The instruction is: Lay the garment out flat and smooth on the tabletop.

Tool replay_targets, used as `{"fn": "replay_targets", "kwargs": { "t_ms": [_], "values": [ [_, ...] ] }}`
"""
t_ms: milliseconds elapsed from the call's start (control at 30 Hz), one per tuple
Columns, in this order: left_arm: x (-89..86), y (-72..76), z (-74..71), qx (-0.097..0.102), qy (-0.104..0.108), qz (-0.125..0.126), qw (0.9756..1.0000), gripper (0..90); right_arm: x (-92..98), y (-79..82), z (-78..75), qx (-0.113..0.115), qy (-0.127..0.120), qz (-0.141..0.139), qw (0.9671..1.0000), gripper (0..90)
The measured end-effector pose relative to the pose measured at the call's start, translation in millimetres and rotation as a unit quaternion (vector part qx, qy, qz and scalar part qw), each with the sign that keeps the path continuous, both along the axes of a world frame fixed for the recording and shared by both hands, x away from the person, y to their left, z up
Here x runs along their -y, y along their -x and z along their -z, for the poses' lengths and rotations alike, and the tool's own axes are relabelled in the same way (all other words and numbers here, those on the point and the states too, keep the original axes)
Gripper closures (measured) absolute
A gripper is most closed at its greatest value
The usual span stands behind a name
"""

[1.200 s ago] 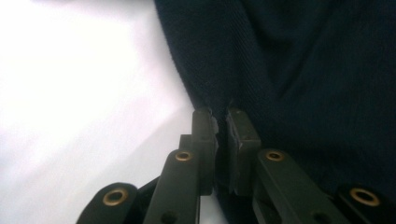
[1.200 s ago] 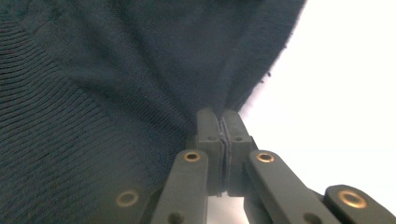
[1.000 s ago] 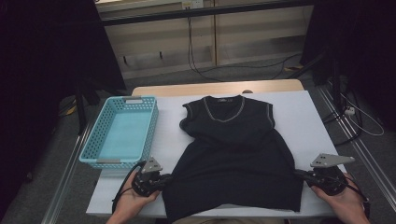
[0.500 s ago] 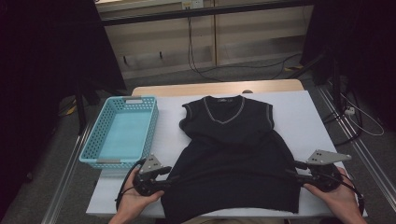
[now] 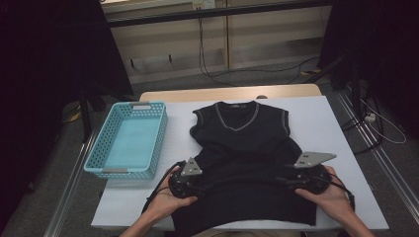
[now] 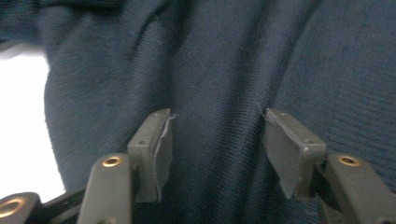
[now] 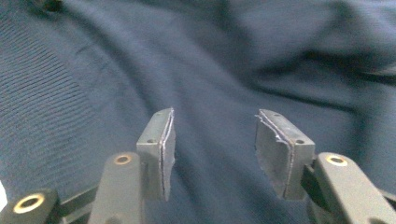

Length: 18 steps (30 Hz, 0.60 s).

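Observation:
A dark sleeveless vest [image 5: 242,143] with a grey-trimmed V-neck lies flat on the white table [image 5: 326,123], hem toward the person. My left gripper [image 5: 206,187] rests over the vest's lower left part, pointing inward. My right gripper [image 5: 282,179] is over the lower right part and points toward it. Both pairs of jaws have just been opening. In the left gripper view the left gripper [image 6: 215,130] stands open over rumpled vest cloth [image 6: 219,60], nothing pinched. The right gripper [image 7: 214,128] is likewise open above the knit cloth [image 7: 93,79].
An empty light-blue plastic basket [image 5: 101,160] stands on the table's left side, just left of the vest. Bare white table shows right of the vest. Cables and dark stands lie on the floor beyond the table's far edge.
Both grippers moved inward from the vest's side edges toward its middle. Their jaws went from shut to open, and the lower cloth now looks bunched between them.

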<state>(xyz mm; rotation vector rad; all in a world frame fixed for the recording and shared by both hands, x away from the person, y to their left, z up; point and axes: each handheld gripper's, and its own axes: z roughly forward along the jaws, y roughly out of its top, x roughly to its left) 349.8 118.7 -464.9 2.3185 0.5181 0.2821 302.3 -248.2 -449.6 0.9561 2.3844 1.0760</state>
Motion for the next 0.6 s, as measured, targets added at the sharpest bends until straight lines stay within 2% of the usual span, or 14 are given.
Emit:
{"fn": "replay_targets", "kwargs": {
  "t_ms": [67, 100, 133, 167, 200, 233, 267, 300, 333, 400, 467, 600],
  "values": [
    [2.5, 4.1, 3.3, 0.019, -0.01, 0.008, 0.9997, 36.7, -10.7, -6.5, 10.4, -0.006, 0.014, -0.011, 0.9998, 46.2],
    [2.2, 4.8, 3.7, 0.014, -0.006, 0.002, 0.9999, 37.2, -14.9, -8.6, 16.1, -0.014, 0.022, -0.015, 0.9995, 46.1],
    [1.1, 3.5, 4.0, 0.001, -0.002, -0.002, 1.0, 38.5, -18.5, -10.3, 21.0, -0.026, 0.03, -0.022, 0.9989, 45.9],
    [-0.3, 1.7, 4.1, -0.011, 0.005, -0.005, 0.9999, 43.2, -19.6, -10.7, 22.3, -0.025, 0.027, -0.024, 0.999, 48.5],
    [-1.3, 1.7, 3.7, -0.012, 0.008, -0.008, 0.9999, 48.2, -19.4, -11.9, 22.0, -0.03, 0.024, -0.025, 0.9989, 53.4],
    [-2.7, 1.5, 2.6, -0.01, 0.003, -0.004, 0.9999, 59.6, -18.8, -12.1, 21.7, -0.033, 0.021, -0.027, 0.9989, 60.0],
    [-2.7, 2.5, 2.7, -0.011, 0.006, -0.003, 0.9999, 74.6, -18.3, -11.8, 21.2, -0.036, 0.019, -0.029, 0.9988, 68.9],
    [-2.7, 3.4, 2.5, -0.016, 0.008, -0.004, 0.9998, 83.2, -18.0, -11.1, 20.6, -0.042, 0.015, -0.03, 0.9986, 76.7],
    [-2.4, 5.2, 1.4, -0.016, 0.0, -0.006, 0.9999, 86.3, -17.6, -9.7, 20.3, -0.047, 0.013, -0.036, 0.9982, 85.3],
    [-3.7, 8.4, -0.1, -0.024, -0.002, 0.0, 0.9997, 87.1, -18.4, -5.7, 20.1, -0.044, 0.018, -0.036, 0.9982, 86.6],
    [-6.9, 13.3, -0.3, -0.039, 0.008, 0.007, 0.9992, 87.2, -18.7, -1.3, 19.2, -0.044, 0.02, -0.042, 0.998, 86.9],
    [-12.9, 23.6, -0.6, -0.043, 0.01, 0.015, 0.9989, 87.2, -18.8, 10.8, 17.2, -0.045, 0.016, -0.059, 0.9971, 87.1]
  ]
}}
